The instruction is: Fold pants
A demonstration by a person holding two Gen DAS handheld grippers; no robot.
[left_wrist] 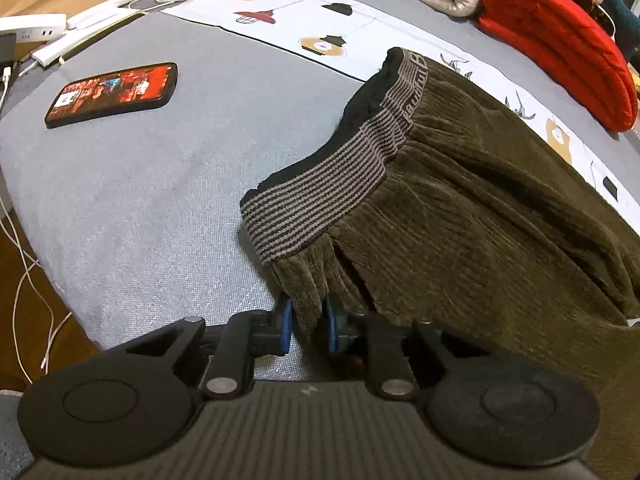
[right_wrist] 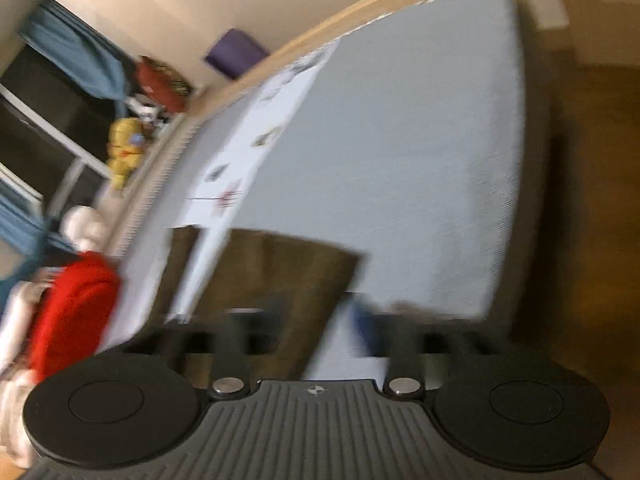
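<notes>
Your left claw [left_wrist: 307, 326] pinches a bunch of the olive corduroy pants [left_wrist: 460, 208] just below the striped elastic waistband [left_wrist: 320, 208], blue pads [left_wrist: 285, 328] pressed on either side of the cloth. The pants lie on the grey bed [left_wrist: 160, 200], waistband end toward the middle of the mattress, the rest running off toward the patterned white strip [left_wrist: 304, 20] and the red bundle [left_wrist: 560, 60] at the far edge. A phone [left_wrist: 112, 94] sits well apart, near the bed's left edge.

This fabric looks soft, thick and fairly heavy, so expect it to sag and drag instead of holding a crease. The gathered cloth under the waistband gives a firmer hold than the ribbed leg would.

Your left claw sits low, close to the mattress, pointing across the bed. The right view is blurred: your right claw [right_wrist: 316, 328] appears spread over the edge of the pants [right_wrist: 280, 280], tilted, with one blue pad [right_wrist: 360, 320] showing and nothing clearly between the fingers.
</notes>
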